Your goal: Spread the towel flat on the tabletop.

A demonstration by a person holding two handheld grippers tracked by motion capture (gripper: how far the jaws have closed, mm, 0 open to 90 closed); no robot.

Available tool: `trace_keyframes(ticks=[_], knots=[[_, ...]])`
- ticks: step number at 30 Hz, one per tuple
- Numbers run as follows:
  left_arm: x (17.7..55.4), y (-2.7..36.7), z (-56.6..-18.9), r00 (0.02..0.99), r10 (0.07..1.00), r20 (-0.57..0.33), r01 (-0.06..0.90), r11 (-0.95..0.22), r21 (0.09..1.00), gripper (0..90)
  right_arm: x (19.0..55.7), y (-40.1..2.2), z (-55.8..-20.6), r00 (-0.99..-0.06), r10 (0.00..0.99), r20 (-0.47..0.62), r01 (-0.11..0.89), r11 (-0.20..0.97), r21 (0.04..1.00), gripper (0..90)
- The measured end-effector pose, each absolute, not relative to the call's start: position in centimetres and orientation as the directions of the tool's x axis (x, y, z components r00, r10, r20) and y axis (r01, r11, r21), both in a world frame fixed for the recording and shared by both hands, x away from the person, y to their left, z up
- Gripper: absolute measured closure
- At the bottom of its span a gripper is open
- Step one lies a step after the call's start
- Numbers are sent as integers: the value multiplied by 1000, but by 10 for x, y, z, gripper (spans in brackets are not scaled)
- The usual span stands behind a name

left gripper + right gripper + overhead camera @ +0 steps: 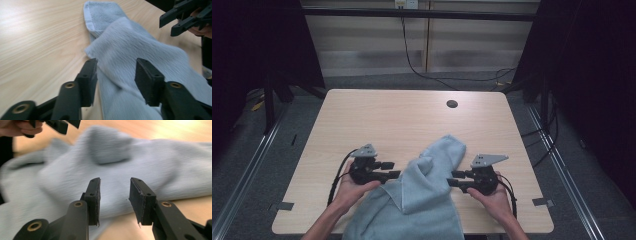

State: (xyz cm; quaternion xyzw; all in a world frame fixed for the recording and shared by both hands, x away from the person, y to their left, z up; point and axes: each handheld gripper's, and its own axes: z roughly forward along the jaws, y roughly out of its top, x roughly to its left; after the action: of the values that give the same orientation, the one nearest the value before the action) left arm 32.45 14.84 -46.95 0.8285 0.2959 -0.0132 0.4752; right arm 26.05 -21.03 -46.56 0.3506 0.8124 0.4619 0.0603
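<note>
A light blue towel (427,190) lies rumpled on the near half of the wooden table (387,115), with its near end hanging over the front edge. My left gripper (392,169) is at the towel's left edge, pointing right. In the left gripper view its jaws (116,66) stand apart, with a fold of towel (130,42) lying between and beyond them, not pinched. My right gripper (452,178) faces it from the towel's right side. Its jaws (115,186) are open just short of the cloth (150,162), with nothing between the pads.
A dark round hole (452,104) sits in the tabletop at the far right. Bare wood stretches across the far half of the table. Black frame posts and cables stand beyond the table's back and sides. Each gripper shows in the other's view: the right (172,22), the left (62,125).
</note>
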Motion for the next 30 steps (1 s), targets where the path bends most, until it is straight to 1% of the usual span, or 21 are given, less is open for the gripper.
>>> trace_keyframes(ticks=[1, 2, 3, 5, 6, 7, 8, 9, 10, 11, 13, 16, 18, 23, 26, 27, 28, 29, 30], knots=[[329, 141, -474, 820, 485, -302, 507, -374, 776, 459, 267, -211, -466, -739, 637, 217, 516, 329, 791, 609], [334, 126, -481, 826, 468, -315, 518, -410, 751, 401, 278, -214, -468, -727, 650, 220, 524, 318, 790, 603], [334, 126, -481, 826, 468, -315, 518, -410, 751, 368, 278, -214, -468, -727, 650, 220, 524, 318, 790, 603], [331, 113, -486, 843, 442, -308, 503, -442, 743, 376, 291, -220, -470, -708, 670, 224, 534, 300, 791, 592], [329, 107, -487, 852, 439, -286, 489, -470, 735, 408, 295, -221, -471, -707, 671, 224, 533, 297, 792, 589], [327, 103, -489, 861, 436, -262, 474, -499, 725, 478, 299, -223, -473, -698, 681, 221, 538, 296, 789, 588], [325, 103, -489, 872, 426, -240, 450, -505, 737, 626, 304, -224, -475, -690, 691, 214, 539, 293, 790, 587], [324, 103, -489, 871, 421, -253, 453, -490, 744, 784, 311, -226, -481, -667, 710, 225, 559, 277, 781, 579], [324, 105, -487, 870, 418, -263, 458, -484, 745, 784, 311, -226, -481, -667, 710, 225, 559, 277, 781, 579], [324, 108, -484, 871, 416, -262, 453, -473, 756, 807, 313, -228, -484, -659, 718, 223, 565, 276, 778, 574], [326, 120, -471, 865, 420, -274, 452, -416, 790, 836, 316, -230, -488, -641, 734, 224, 581, 274, 766, 569], [332, 139, -450, 856, 433, -280, 442, -336, 832, 844, 314, -231, -483, -640, 735, 223, 571, 261, 779, 568], [339, 150, -434, 849, 457, -265, 428, -299, 853, 845, 314, -231, -482, -642, 734, 221, 566, 259, 783, 567], [362, 174, -404, 819, 535, -207, 400, -275, 874, 846, 316, -227, -478, -645, 732, 218, 561, 260, 786, 559], [385, 194, -398, 766, 614, -191, 419, -251, 873, 845, 320, -223, -475, -651, 728, 214, 549, 256, 796, 558], [402, 207, -399, 714, 674, -191, 440, -220, 871, 844, 321, -219, -475, -657, 722, 216, 545, 257, 798, 557], [402, 207, -399, 714, 674, -191, 440, -220, 871, 842, 321, -219, -475, -657, 722, 216, 545, 257, 798, 557], [413, 215, -401, 674, 715, -189, 454, -198, 869, 842, 322, -217, -476, -661, 720, 212, 545, 266, 795, 556], [419, 220, -403, 648, 737, -195, 467, -182, 865, 787, 322, -211, -478, -671, 710, 215, 549, 281, 787, 553]])
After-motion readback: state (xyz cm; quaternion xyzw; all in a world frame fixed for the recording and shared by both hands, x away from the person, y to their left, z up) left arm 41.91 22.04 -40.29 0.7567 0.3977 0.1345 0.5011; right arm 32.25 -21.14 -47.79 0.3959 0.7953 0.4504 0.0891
